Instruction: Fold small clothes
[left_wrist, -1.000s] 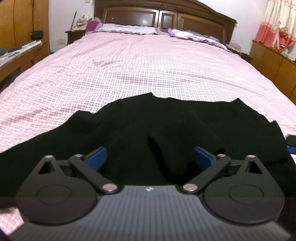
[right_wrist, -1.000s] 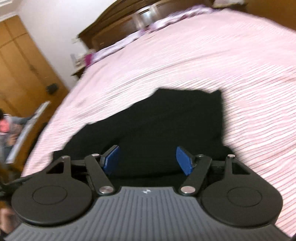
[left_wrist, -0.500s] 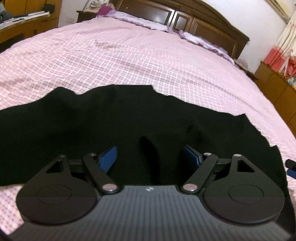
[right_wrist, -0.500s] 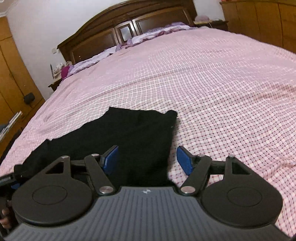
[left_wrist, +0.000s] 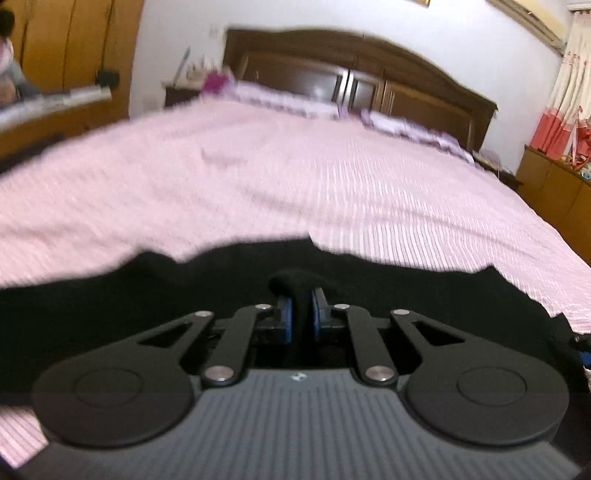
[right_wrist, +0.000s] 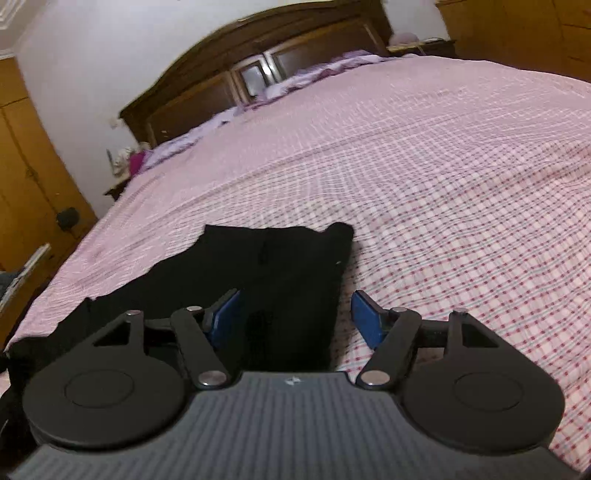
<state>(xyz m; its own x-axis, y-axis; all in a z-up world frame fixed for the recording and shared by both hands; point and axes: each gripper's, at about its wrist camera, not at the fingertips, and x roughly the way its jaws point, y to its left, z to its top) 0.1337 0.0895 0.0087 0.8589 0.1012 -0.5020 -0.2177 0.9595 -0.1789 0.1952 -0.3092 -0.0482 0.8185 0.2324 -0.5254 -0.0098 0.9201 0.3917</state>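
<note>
Your left gripper (left_wrist: 300, 314) pinches a cloth (left_wrist: 110, 314) fold (blurred); your right gripper (right_wrist: 295, 317) gapes, cloth's near edge hidden.

No readable text, label, brand name or number in either view. Only mark: small pale emblem, too small to make out, stamped at top centre of ribbed grey housing behind left gripper (left_wrist: 300, 308); same emblem on housing behind right gripper (right_wrist: 293, 317).
</note>
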